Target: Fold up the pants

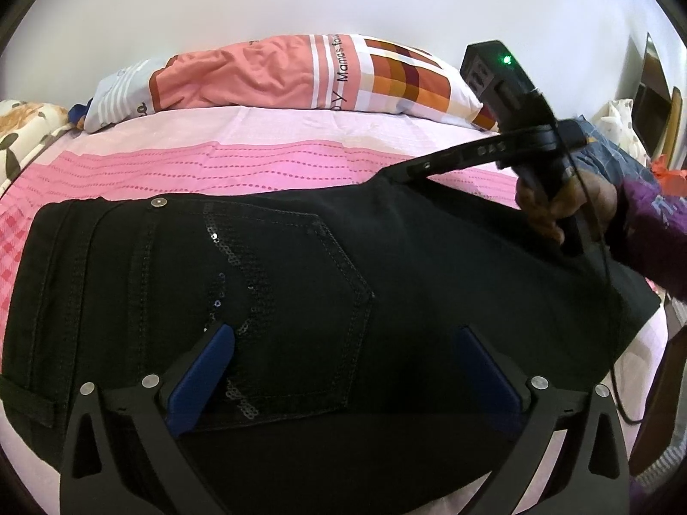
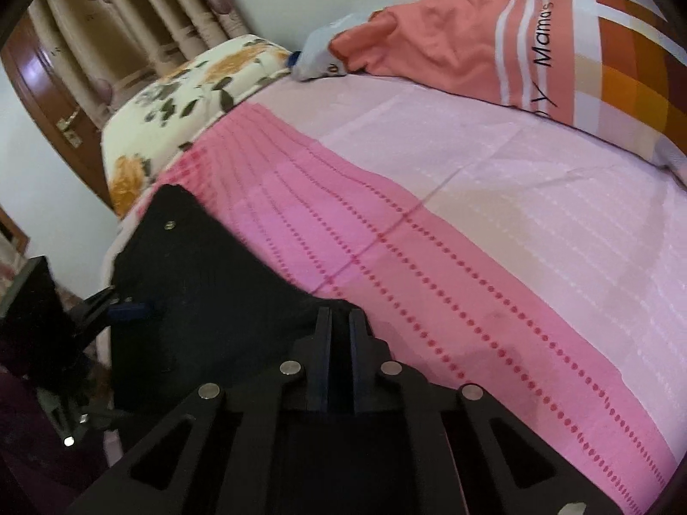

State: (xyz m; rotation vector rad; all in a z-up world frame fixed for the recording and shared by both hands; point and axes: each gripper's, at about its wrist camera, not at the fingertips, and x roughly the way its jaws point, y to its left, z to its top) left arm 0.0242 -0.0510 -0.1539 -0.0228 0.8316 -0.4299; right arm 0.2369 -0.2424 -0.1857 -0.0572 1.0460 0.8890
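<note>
Black pants (image 1: 279,266) with a sequinned back pocket lie across the pink bed sheet (image 1: 257,163). My left gripper (image 1: 343,339) is open, its blue pads (image 1: 202,373) spread over the pocket area, holding nothing. My right gripper (image 2: 341,317) is shut on the far edge of the pants (image 2: 193,283), lifting it slightly; it also shows in the left wrist view (image 1: 408,171) at the upper right, held by a hand. The left gripper shows in the right wrist view (image 2: 129,311) at the left.
A striped orange and checked pillow (image 1: 300,73) lies at the head of the bed. A floral blanket (image 2: 180,94) sits at one side. Curtains and a wooden door (image 2: 43,98) stand beyond the bed. A cable (image 1: 609,343) hangs from the right gripper.
</note>
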